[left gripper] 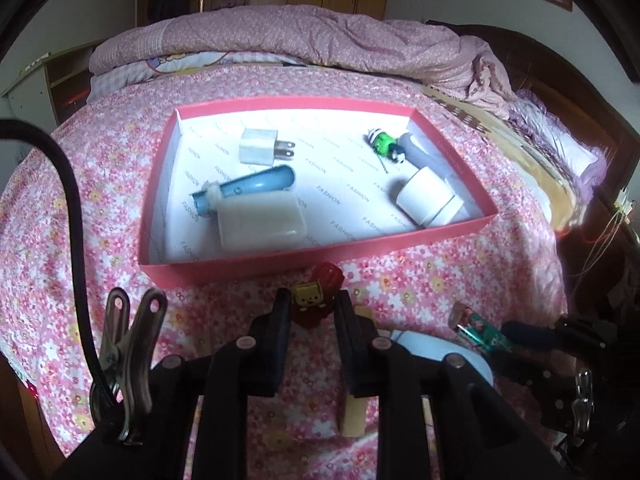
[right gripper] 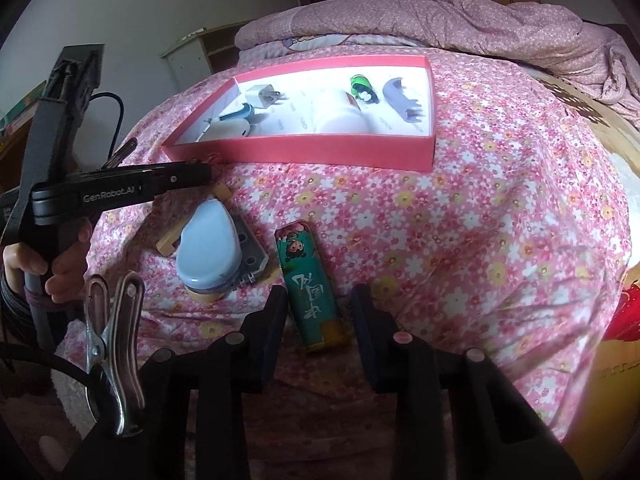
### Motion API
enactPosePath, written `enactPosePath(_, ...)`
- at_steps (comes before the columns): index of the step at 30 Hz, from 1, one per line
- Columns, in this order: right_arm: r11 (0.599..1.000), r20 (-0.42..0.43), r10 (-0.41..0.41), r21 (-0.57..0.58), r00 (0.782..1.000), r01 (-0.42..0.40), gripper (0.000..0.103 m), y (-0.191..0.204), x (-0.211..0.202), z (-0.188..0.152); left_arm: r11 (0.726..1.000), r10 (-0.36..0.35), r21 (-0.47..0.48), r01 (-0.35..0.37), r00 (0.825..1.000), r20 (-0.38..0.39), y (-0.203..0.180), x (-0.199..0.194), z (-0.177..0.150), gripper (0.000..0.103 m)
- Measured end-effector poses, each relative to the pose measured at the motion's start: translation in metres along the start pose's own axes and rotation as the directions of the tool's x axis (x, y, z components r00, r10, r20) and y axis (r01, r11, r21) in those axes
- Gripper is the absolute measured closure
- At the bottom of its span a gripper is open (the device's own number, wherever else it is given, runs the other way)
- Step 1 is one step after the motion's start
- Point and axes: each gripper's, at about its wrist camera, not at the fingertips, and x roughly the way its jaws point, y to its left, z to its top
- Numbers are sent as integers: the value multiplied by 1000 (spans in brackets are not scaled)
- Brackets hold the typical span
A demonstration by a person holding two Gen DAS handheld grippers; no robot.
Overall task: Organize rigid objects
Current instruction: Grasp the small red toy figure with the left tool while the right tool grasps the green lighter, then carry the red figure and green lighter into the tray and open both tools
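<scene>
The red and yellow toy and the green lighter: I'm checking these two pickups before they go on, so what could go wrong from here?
1. The left tool has only the near end of the small red and yellow toy between its fingers, so the toy could slip out when lifted.
2. The green lighter lies skewed between the right tool's fingers and may twist.
3. The pink box already holds several items, so a drop could knock them.

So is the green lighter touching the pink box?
Apart. The right wrist view shows flowery sheet between the green lighter and the pink box.
</scene>
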Motion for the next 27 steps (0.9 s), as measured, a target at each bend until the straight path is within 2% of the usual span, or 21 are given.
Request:
enactPosePath(4,999,23,-16,-49,1000,17,71,9,-6,5,1000,4,-2,-4,1000,13,0,-7,5,80)
enactPosePath(11,997,-64,-32,-78,997,27,71,13,13,9,1000,-5,11,5,999,32,2,-13,32,80)
enactPosePath(16,992,-69,-64,-111,996,56,72,19,17,12,998,57,35,-60,994,89,6,-21,61,80)
enactPosePath(17,991,-62,-81,-108,995,74,78,19,17,12,997,68,34,-72,993,98,8,-21,65,80)
enactPosePath(18,993,-57,-79,-94,995,73,79,18,16,12,996,76,31,-80,992,102,10,-21,68,80)
enactPosePath(24,1000,7,7,26,1000,-7,79,-3,-1,21,993,121,0,-122,989,88,30,-7,81,80)
enactPosePath(27,1000,23,-1,22,1000,0,79,-4,-7,26,992,128,-25,-126,989,73,38,4,85,80)
